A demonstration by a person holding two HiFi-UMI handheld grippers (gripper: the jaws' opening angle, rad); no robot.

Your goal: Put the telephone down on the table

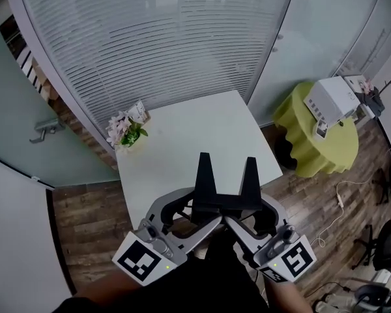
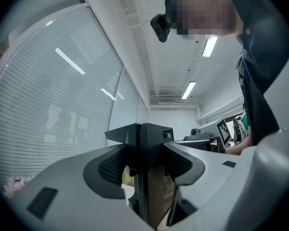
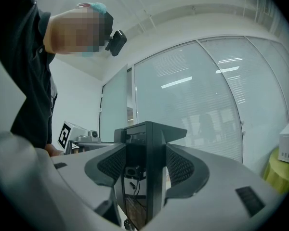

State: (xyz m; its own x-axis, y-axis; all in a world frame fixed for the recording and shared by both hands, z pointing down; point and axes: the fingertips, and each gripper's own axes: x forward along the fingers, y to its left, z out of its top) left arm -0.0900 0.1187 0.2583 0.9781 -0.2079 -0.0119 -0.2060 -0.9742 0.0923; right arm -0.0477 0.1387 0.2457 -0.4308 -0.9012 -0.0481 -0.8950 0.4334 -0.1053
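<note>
In the head view the black telephone (image 1: 225,189) hangs in the air over the near edge of the white table (image 1: 202,129), its two prongs pointing away from the person, pinched from either side by the left tool (image 1: 205,225) and the right tool (image 1: 240,227). To set it down well, both tools should probably travel forward together at one level, so the piece lands flat on the bare middle of the table and well apart from the flowers (image 1: 125,132) at the far left corner. Neither grip should loosen until the underside rests fully on the top. The two tools meet low in this view in a shallow V, marker cubes toward the person, with the forearms drawn in close to the body. In the left gripper view the left tool (image 2: 144,163) has its jaws drawn narrow onto the telephone (image 2: 147,143), whose dark edge stands upright between the ribbed pads, the camera tilted up toward the ceiling lights. In the right gripper view the right tool (image 3: 143,166) is likewise closed tight on the telephone (image 3: 145,141), with the frosted glass wall behind it.
</note>
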